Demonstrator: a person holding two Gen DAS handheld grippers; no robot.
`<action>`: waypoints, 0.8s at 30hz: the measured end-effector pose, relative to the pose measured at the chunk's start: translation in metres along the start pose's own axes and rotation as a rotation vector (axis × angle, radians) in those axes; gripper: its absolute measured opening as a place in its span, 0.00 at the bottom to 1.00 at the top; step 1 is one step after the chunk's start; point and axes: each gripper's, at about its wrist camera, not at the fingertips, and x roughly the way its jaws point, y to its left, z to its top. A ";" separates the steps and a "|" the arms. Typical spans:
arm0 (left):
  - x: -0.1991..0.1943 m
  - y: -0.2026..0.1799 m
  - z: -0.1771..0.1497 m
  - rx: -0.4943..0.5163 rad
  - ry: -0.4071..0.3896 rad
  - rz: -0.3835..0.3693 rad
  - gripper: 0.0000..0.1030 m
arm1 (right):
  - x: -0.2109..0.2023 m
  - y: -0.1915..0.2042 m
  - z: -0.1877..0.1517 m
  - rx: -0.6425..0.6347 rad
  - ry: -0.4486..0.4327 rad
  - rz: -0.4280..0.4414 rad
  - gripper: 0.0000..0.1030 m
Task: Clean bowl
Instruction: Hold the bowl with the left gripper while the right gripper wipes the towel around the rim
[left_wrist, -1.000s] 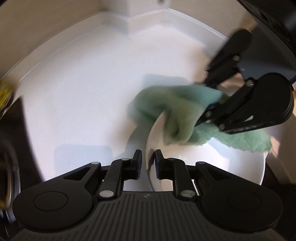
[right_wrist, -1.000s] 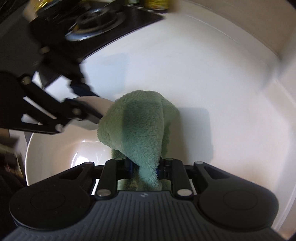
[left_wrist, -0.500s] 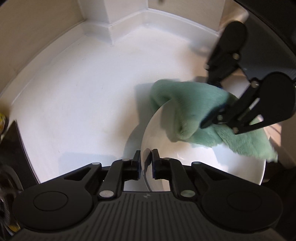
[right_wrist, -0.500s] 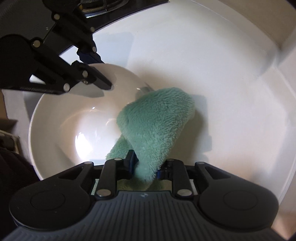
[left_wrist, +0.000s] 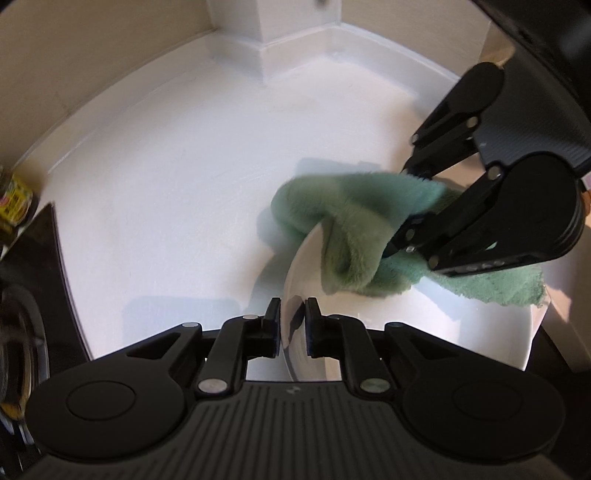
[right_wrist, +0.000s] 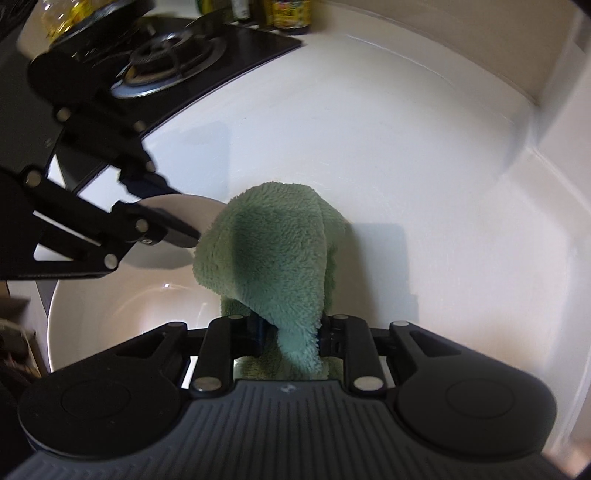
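A white bowl (left_wrist: 424, 325) is held tilted above the white counter. My left gripper (left_wrist: 291, 332) is shut on the bowl's rim, one finger inside and one outside. My right gripper (right_wrist: 290, 332) is shut on a green fluffy cloth (right_wrist: 273, 254). The cloth (left_wrist: 354, 229) is draped over the bowl's far rim, partly inside and partly outside. In the right wrist view the bowl (right_wrist: 122, 306) sits at lower left with the left gripper (right_wrist: 173, 229) clamped on its rim. The right gripper (left_wrist: 402, 236) shows at the right of the left wrist view.
A white counter (left_wrist: 177, 192) runs to a raised back edge and wall corner (left_wrist: 269, 48). A black gas hob with a burner (right_wrist: 166, 62) lies at the left. Bottles and jars (right_wrist: 284, 11) stand behind it. A yellow-labelled jar (left_wrist: 13, 199) shows at the left edge.
The cloth has swept from inside the bowl back up over the far rim. The bowl has tilted more edge-on to the right wrist view. Both grips are unchanged.
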 end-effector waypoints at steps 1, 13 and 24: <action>0.000 -0.001 -0.001 -0.004 -0.002 -0.001 0.13 | -0.001 0.001 -0.003 0.009 -0.004 0.000 0.17; -0.010 0.008 -0.001 0.140 -0.040 -0.067 0.12 | -0.007 0.012 -0.018 -0.128 0.176 0.056 0.19; -0.017 0.008 0.002 0.099 -0.014 -0.065 0.13 | 0.016 0.020 0.028 -0.277 0.119 0.001 0.22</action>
